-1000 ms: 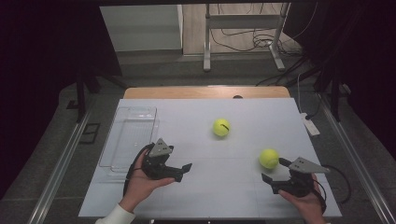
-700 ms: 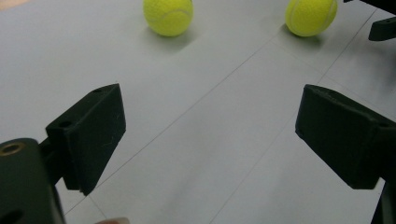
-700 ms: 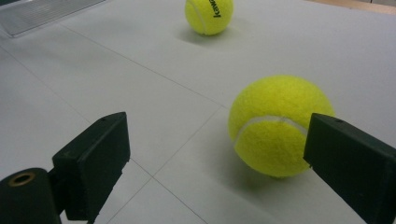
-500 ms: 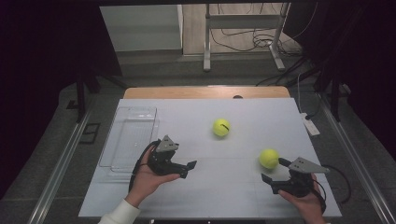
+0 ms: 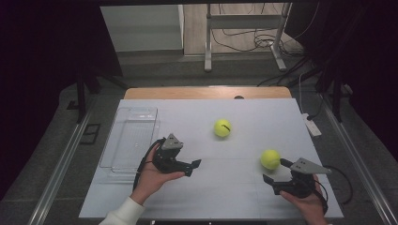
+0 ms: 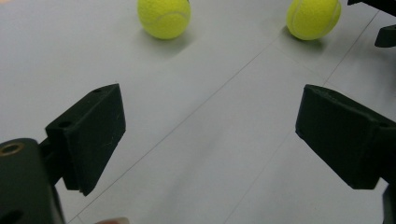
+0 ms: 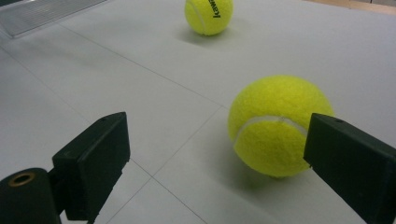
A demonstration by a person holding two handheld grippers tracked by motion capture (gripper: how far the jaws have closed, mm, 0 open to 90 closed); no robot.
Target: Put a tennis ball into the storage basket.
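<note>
Two yellow tennis balls lie on the white table. The farther ball (image 5: pixel 222 127) (image 6: pixel 164 17) (image 7: pixel 208 16) has black print and sits near the middle. The nearer ball (image 5: pixel 270 159) (image 6: pixel 313 17) (image 7: pixel 275 126) lies at the right. My right gripper (image 5: pixel 274 171) (image 7: pixel 224 142) is open just in front of the nearer ball; the ball sits ahead of the jaws, close to the right jaw, not between them. My left gripper (image 5: pixel 194 168) (image 6: pixel 210 135) is open over bare table at centre-left, pointing right toward both balls, with nothing between its jaws.
A clear plastic tray (image 5: pixel 131 136) (image 7: pixel 42 14) lies on the table's left side, just behind the left hand. A white power strip (image 5: pixel 312 125) sits off the table's right edge. The table (image 5: pixel 225 197) ends close to both hands at the front.
My left gripper has shifted a little to the right, toward the table's middle. The right gripper and both balls have stayed put.
</note>
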